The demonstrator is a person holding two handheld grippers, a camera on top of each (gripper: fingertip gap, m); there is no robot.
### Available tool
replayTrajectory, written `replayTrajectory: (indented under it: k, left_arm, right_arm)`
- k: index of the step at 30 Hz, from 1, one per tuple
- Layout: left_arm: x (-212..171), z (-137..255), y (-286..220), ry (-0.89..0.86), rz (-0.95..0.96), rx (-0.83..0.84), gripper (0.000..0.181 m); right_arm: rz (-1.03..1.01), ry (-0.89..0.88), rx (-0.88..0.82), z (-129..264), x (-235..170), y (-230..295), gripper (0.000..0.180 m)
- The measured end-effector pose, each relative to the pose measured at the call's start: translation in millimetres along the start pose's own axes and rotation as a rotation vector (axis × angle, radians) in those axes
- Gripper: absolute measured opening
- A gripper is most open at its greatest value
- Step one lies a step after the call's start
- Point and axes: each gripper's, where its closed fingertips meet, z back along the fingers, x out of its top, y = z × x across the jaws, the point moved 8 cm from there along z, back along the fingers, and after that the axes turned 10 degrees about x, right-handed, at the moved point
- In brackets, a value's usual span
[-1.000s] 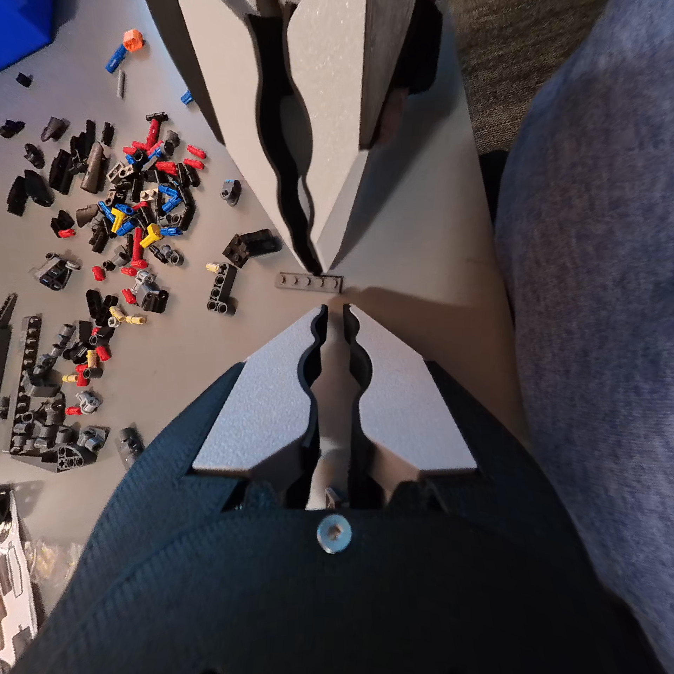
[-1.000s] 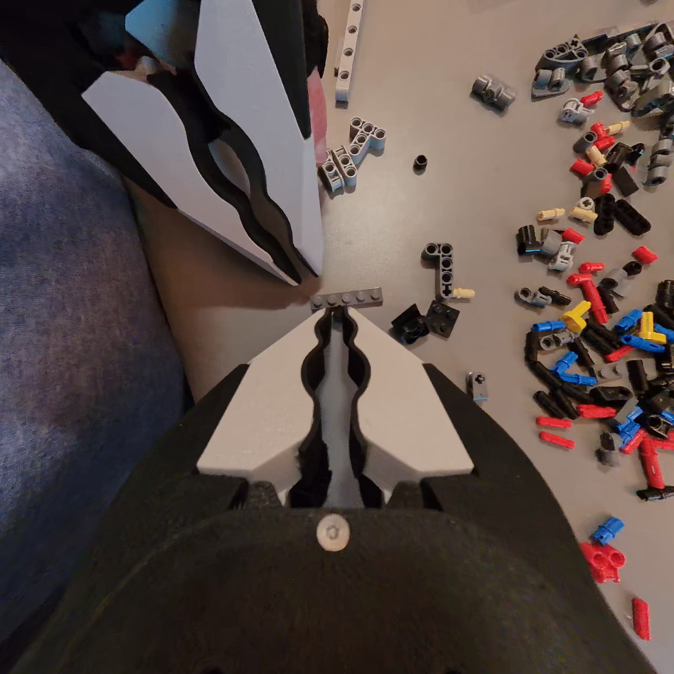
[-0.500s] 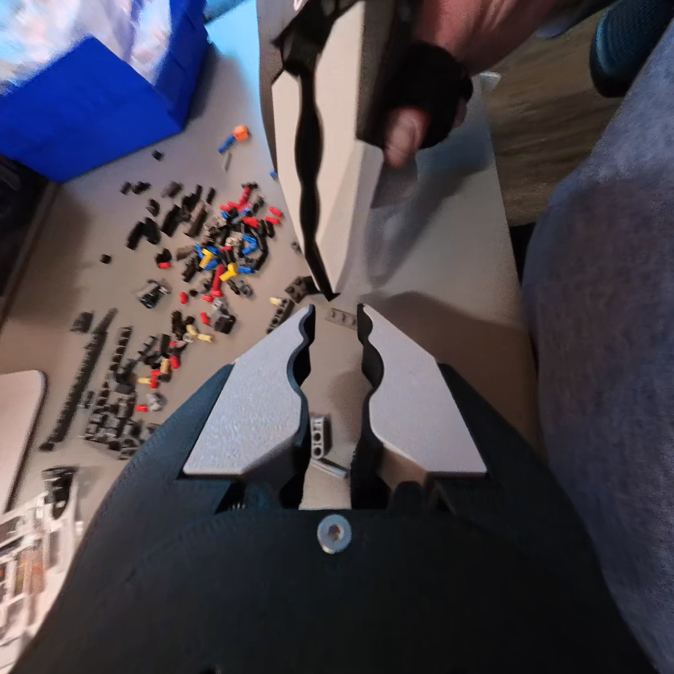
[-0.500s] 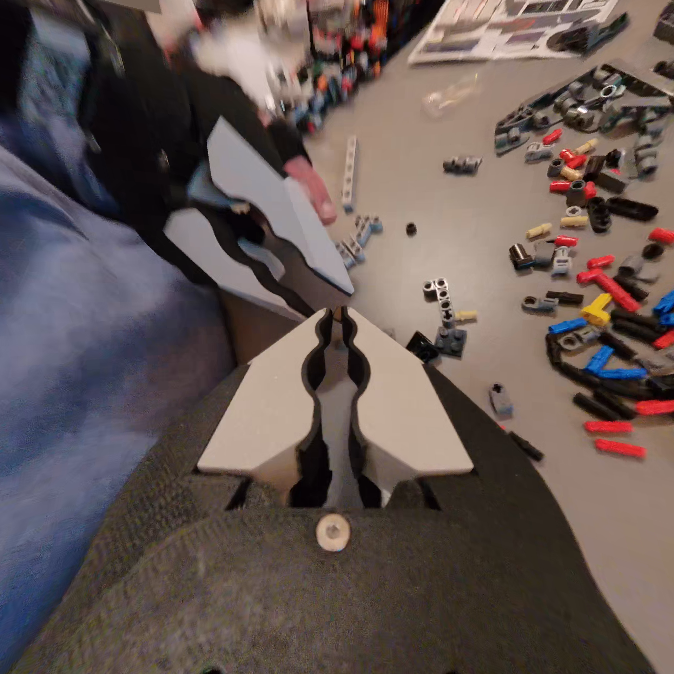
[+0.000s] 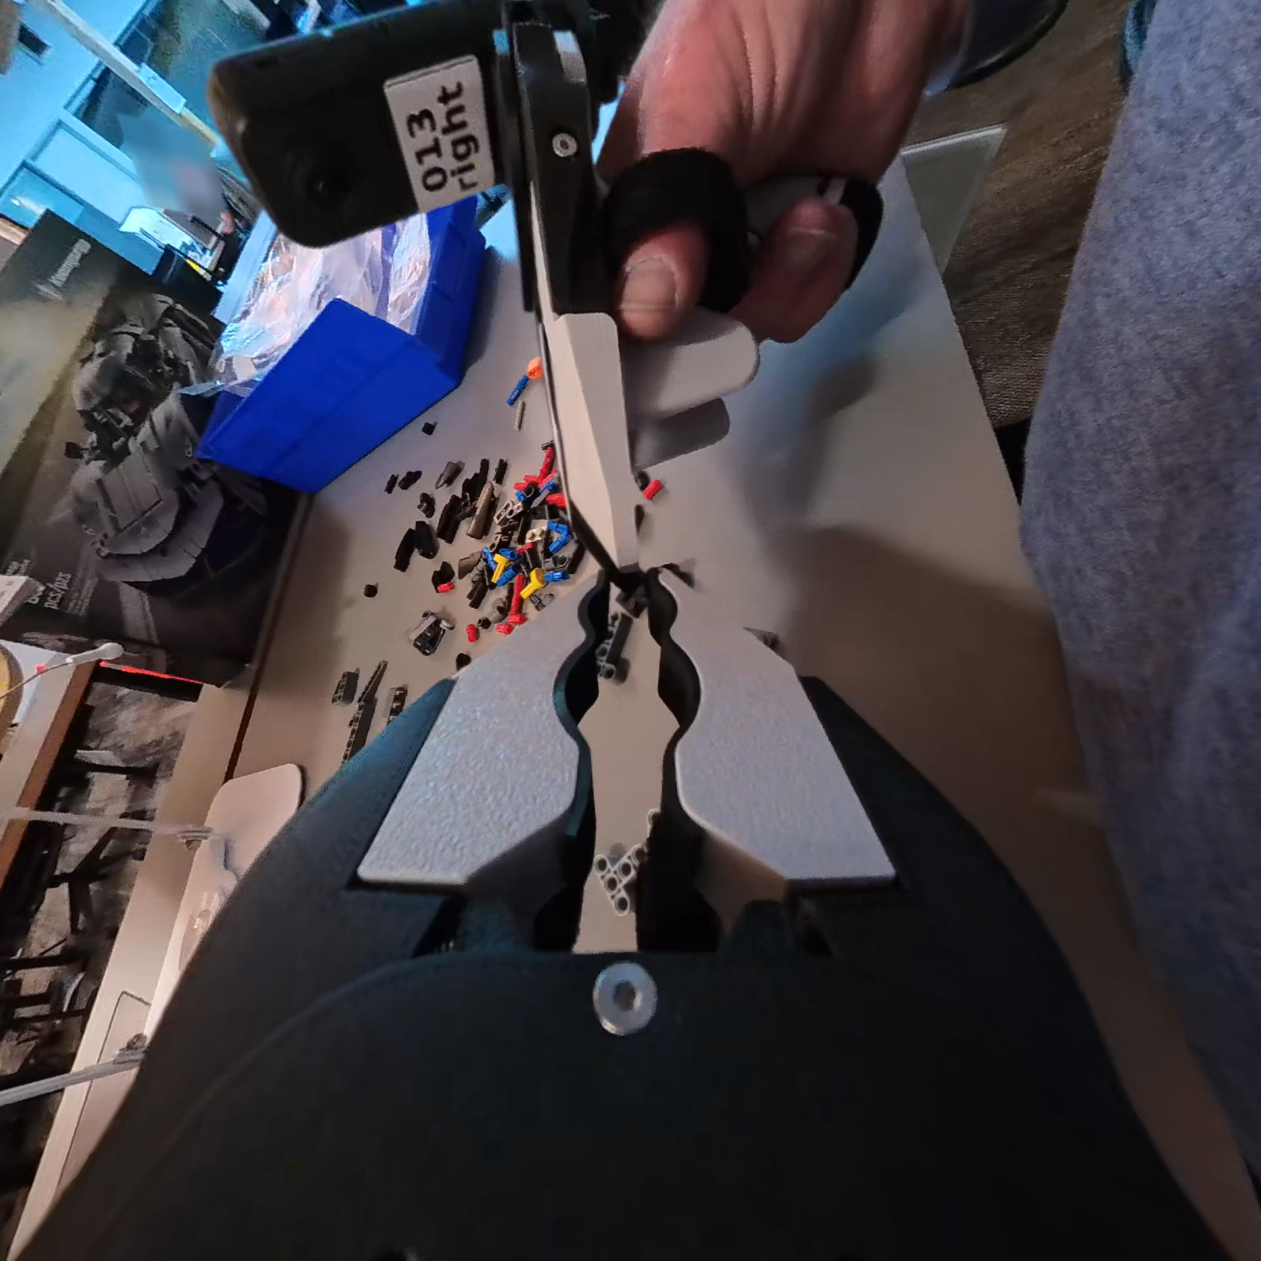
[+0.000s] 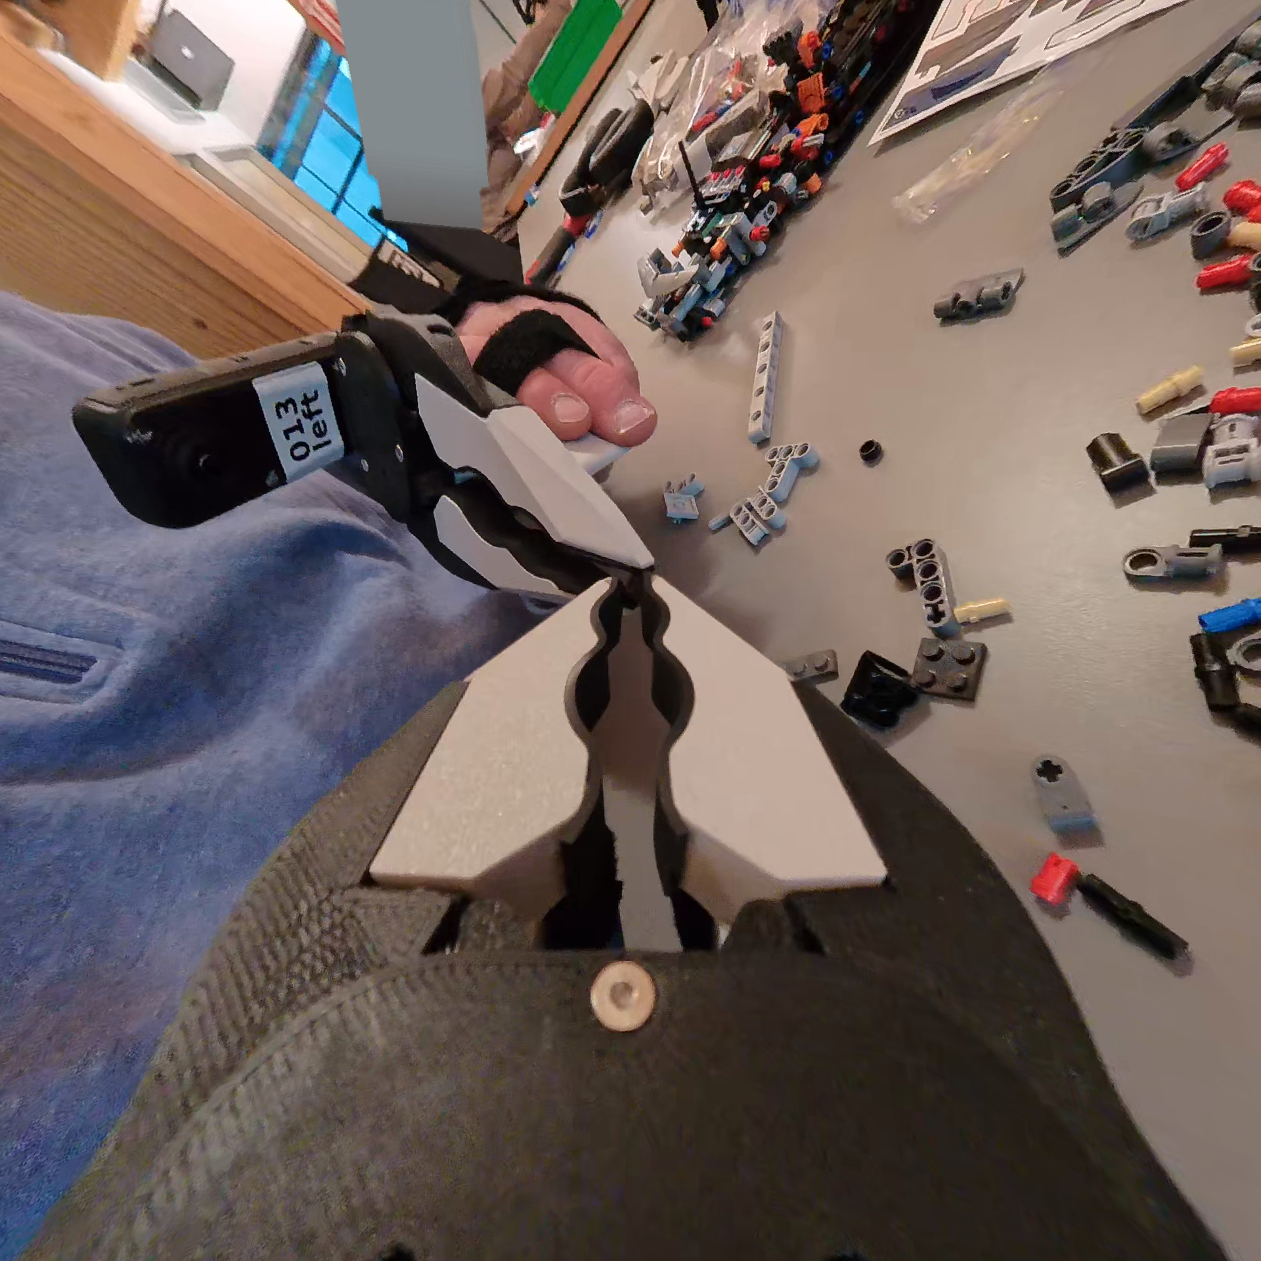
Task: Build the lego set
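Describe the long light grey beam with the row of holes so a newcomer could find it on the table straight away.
In the right wrist view, start at the half-built model on the far side of the grey table. Just in front of it lies the long light grey beam, alone and running away from the camera. It is by far the longest loose piece nearby, straight with a single row of holes, unlike the short bent grey connectors beside it.

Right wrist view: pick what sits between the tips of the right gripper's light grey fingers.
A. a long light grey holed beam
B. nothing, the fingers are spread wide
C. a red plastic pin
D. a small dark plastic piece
D: the right gripper has its tips closed to a narrow gap, and a small dark plastic piece is pinched there, above the table.
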Motion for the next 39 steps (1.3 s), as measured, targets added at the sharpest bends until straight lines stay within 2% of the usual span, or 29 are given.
replayTrajectory:
  k: [1,11,14,16,22,25,27,32,39]
  left_arm:
    - [-0.5,0.2,0.9,-0.001,0.008,0.005,0.008]
    - [-5.7,-1.4,14.3,0.038,0.109,0.104,0.008]
    - [-6.9,-0.9,18.2,0.030,0.196,0.084,0.008]
    - [-7.2,-0.1,24.0,0.010,0.329,0.031,0.008]
    - [-13.9,-1.4,44.9,-0.110,0.851,-0.254,0.008]
    - [-20.1,-6.1,48.0,-0.115,1.051,-0.441,0.008]
    - [-23.3,-6.8,51.4,-0.120,1.126,-0.499,0.008]
    - [-19.9,-7.6,53.1,-0.137,1.249,-0.667,0.008]
    - [-20.3,-11.8,51.3,-0.164,1.376,-0.782,0.008]
  right_arm:
    - [-0.012,-0.013,0.002,-0.2,0.6,-0.4,0.002]
    - [-0.010,-0.194,-0.111,-0.7,8.1,-1.0,0.006]
    - [0.059,-0.224,-0.153,3.6,10.6,0.6,0.007]
    - [0.210,-0.170,-0.224,6.0,12.9,7.8,0.007]
    - [0.836,0.209,-0.568,-4.8,15.7,39.7,0.012]
    - [1.025,0.288,-0.643,-6.3,19.0,49.9,0.014]
    - [1.142,0.369,-0.684,-5.7,19.1,54.2,0.013]
    - [1.297,0.458,-0.696,-12.6,17.6,63.0,0.008]
    - [1.377,0.481,-0.666,-15.0,15.3,68.1,0.003]
